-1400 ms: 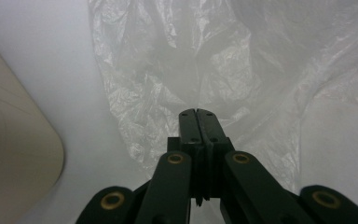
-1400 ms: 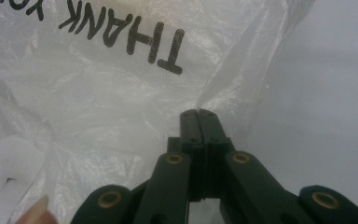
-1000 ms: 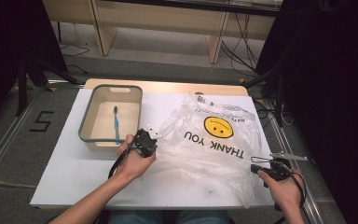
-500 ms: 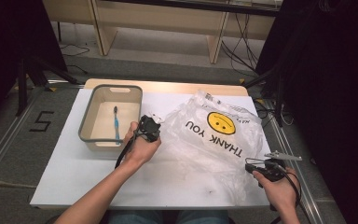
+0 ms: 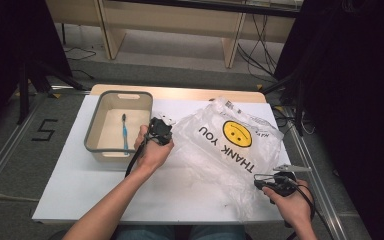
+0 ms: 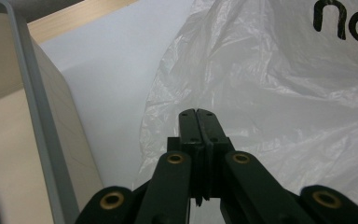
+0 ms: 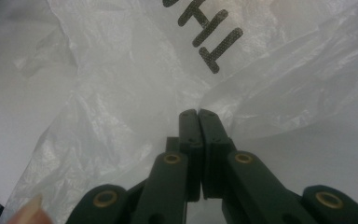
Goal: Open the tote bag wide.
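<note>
Plastic bag [image 5: 230, 150]: spread across table's right half, thin, limp, slippery; take a gathered fold at its edge | left gripper [image 6: 198, 114]: jaws together, pinching film by the tub [image 5: 92, 131] | right gripper [image 7: 198, 114]: clamped on bag's near-right corner

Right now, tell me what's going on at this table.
A person is working a thin plastic bag printed with "THANK YOU" and a smiley, using a gripper in each hand. The left gripper has its jaws shut on the bag's edge beside the bin. The right gripper is shut on a fold at the bag's near right corner. A blue toothbrush lies in the bin.
</note>
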